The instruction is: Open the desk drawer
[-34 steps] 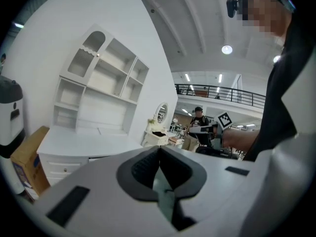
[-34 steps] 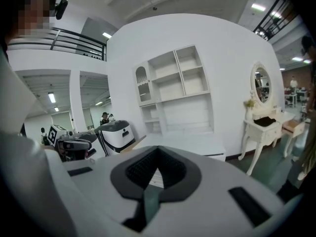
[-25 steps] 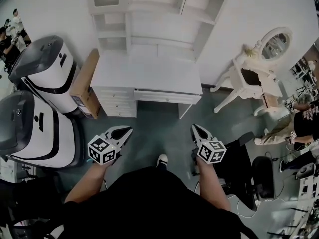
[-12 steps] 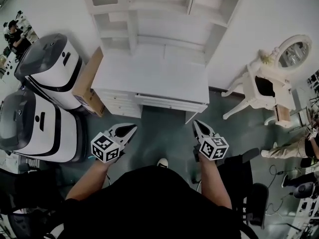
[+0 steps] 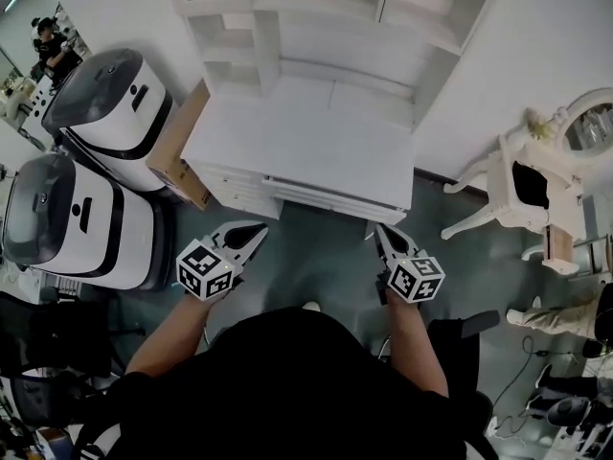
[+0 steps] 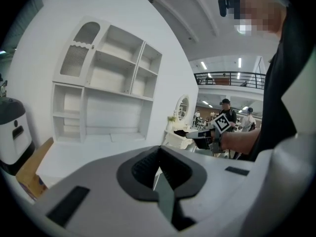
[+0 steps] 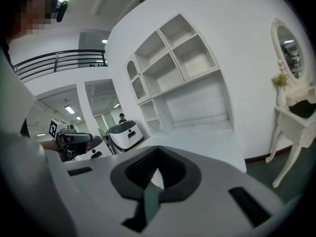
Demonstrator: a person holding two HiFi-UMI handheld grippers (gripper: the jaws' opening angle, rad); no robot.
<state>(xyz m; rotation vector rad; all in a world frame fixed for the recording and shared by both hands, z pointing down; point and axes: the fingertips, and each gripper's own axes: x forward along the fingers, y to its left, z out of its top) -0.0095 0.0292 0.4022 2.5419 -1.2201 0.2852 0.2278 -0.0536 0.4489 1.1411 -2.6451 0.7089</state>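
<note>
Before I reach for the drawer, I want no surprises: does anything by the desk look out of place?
Only the cardboard box, jammed between the desk and a white machine; it seems to lean. The drawer looks shut and flush.

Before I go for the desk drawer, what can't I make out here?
Drawer handle: head view, the drawer front is too small and foreshortened.
Drawer front: both gripper views, hidden behind the left gripper and right gripper.
Hutch: head view, top cut off by upper edge.
</note>
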